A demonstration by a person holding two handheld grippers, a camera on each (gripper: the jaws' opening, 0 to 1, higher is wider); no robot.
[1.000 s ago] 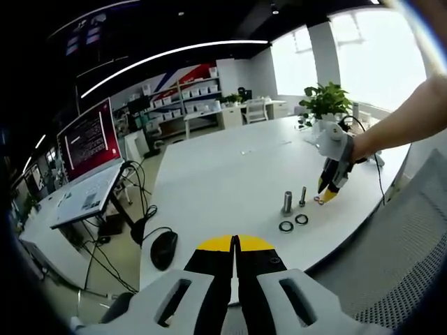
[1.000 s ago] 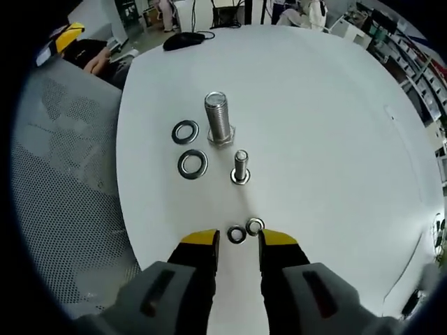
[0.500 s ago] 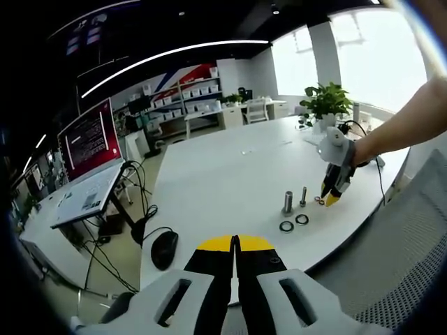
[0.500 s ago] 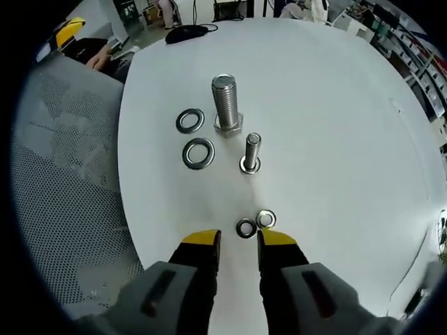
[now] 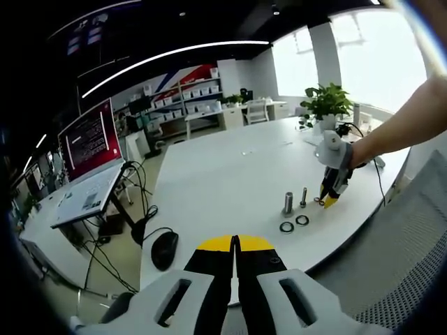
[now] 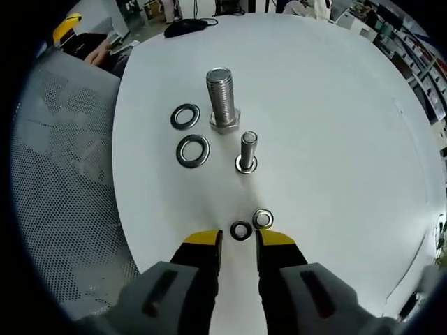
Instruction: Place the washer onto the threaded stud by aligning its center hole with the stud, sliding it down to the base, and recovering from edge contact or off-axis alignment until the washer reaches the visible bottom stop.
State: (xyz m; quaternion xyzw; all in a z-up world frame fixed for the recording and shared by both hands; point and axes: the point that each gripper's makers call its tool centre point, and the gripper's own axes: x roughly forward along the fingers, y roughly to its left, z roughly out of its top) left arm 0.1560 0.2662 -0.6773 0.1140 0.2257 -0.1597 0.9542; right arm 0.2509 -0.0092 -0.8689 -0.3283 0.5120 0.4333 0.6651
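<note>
In the right gripper view we see our right gripper [image 6: 237, 244] with its yellow-tipped jaws spread, hovering just over the white bench [image 6: 335, 139] near its curved edge, pinching nothing. Just beyond the jaw tips lie two small washers side by side and touching: a dark washer [image 6: 241, 229] and a lighter small washer [image 6: 262, 219]. Farther in stands the small threaded stud [image 6: 246, 151], upright on its base, and beyond it the large bolt [image 6: 221, 98], also upright. Beside the large bolt, toward the bench edge, two large washers lie flat and apart: one large washer [image 6: 193, 151] nearer us, the other large washer [image 6: 185, 116] farther. No container holds any of these; all rest on the bare bench. In the left gripper view our left gripper [image 5: 235, 244] has its jaws pressed together, held off the near bench edge, with a black mouse [image 5: 164, 249] close by on the bench and a potted plant [image 5: 325, 103] at the far end.
</note>
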